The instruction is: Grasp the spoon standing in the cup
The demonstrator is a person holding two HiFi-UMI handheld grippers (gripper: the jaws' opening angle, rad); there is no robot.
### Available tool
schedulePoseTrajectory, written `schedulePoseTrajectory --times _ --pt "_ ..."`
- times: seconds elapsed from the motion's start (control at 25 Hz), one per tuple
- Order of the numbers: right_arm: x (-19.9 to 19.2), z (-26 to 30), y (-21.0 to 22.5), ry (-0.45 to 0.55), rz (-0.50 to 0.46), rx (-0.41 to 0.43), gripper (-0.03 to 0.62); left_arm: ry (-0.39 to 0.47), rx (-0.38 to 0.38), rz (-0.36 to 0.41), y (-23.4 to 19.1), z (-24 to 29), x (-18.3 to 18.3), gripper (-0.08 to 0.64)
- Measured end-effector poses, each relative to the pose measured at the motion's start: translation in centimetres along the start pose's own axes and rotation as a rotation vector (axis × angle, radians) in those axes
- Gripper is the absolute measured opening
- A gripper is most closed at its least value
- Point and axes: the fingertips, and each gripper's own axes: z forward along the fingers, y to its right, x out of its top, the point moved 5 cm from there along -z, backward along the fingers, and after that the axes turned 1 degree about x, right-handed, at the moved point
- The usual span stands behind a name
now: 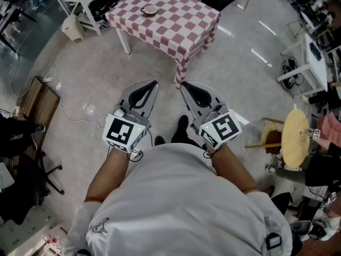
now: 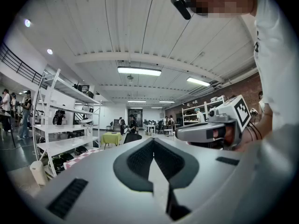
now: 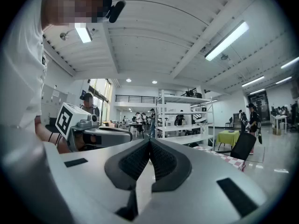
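Here, both grippers are hanging close in front of the person's body, side by side, with nothing in them. The left gripper (image 1: 152, 85) is showing its jaws pressed together at the tips, empty, and is pointing toward 1 o'clock. The right gripper (image 1: 185, 85) is likewise closed on nothing and is pointing toward 11 o'clock, so the two noses are converging.

Going outward, bare floor (image 1: 106, 84) is lying between them and the tabletop (image 1: 181, 25), which is standing well apart at 12 o'clock under a red-and-white checked cloth. The cup (image 1: 149, 9) is sitting on that tabletop toward its far left part, almost dead at 12 o'clock from the left gripper and nearer 11 o'clock from the right one.

The spoon is too small to make out at this range, so its lean cannot be told; going by the task, it is standing in the cup with its long axis roughly vertical. The left gripper is looking slightly nearer and better lined up. Either one is going to need carrying forward and opening before a sideways pinch on the handle.
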Motion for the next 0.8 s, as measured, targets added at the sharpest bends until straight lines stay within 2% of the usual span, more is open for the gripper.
schedulePoseTrajectory --times 0.44,0.68,0.8 --pt "-0.6 0.6 2.8 0.011 0.027 0.015 0.032 -0.031 0.034 -0.024 -0.9 2.3 -0.7 0.015" --pt "-0.7 1.1 6.4 0.001 0.027 0.013 0.032 -0.047 0.053 -0.04 -2.2 4.5 -1.2 0.015" --pt "-1.4 1.4 8.9 -0.009 0.03 0.019 0.032 -0.052 0.087 -0.045 -3.7 5.8 -1.7 0.015"
